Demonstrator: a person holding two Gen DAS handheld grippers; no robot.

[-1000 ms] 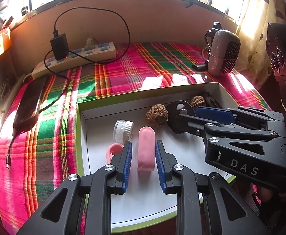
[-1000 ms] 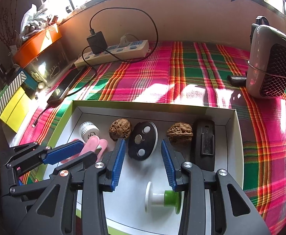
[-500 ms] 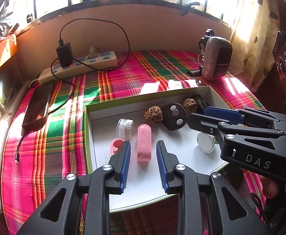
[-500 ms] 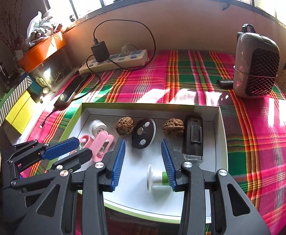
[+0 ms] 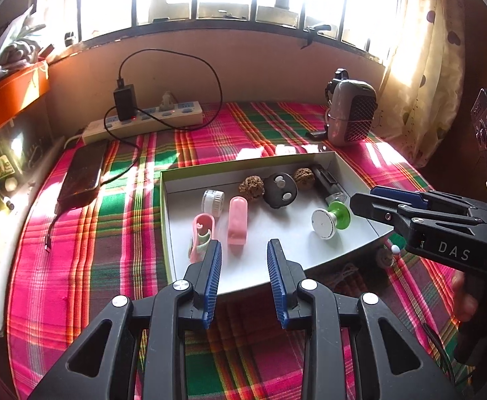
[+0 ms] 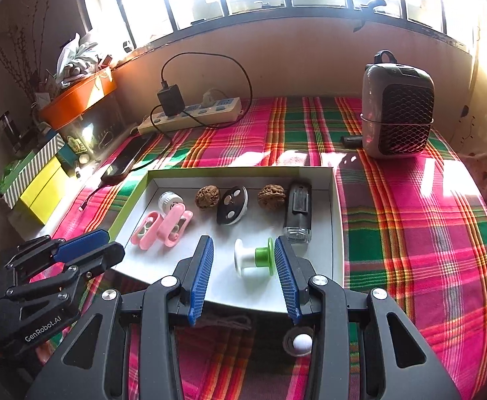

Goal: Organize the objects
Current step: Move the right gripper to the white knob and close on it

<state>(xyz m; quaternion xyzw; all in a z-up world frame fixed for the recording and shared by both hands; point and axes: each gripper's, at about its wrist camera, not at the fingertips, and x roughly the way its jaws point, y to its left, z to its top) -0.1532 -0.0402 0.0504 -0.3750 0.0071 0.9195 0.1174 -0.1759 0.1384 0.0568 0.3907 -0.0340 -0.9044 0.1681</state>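
The shallow white box [image 6: 336,220] sits on the plaid-covered worktop [image 6: 410,233], and everything to be sorted lies inside it. The white-and-green spool [image 6: 255,261] near the box's front edge looks light and hard, likely to roll on its rims; I'd take it across the narrow waist between the two discs. The two walnuts [image 6: 207,195] at the box's back wall are rough and should grip well, while the pink clips [image 6: 163,226] in the box's left part look like smooth, springy plastic, best pinched across their flat sides. The clear-ended black piece [image 6: 298,213] by the box's right wall may be glass at its tip, though the view is too small to be sure.

The right gripper [image 6: 243,266] hangs part-open with the spool framed between its fingers, not touching it. The left gripper [image 5: 244,276] is opening over the box's front edge and holds nothing.

Only the right wrist view shows the small white ball [image 6: 302,342] on the cloth below the box; the left view alone shows the two pink pieces lying apart.
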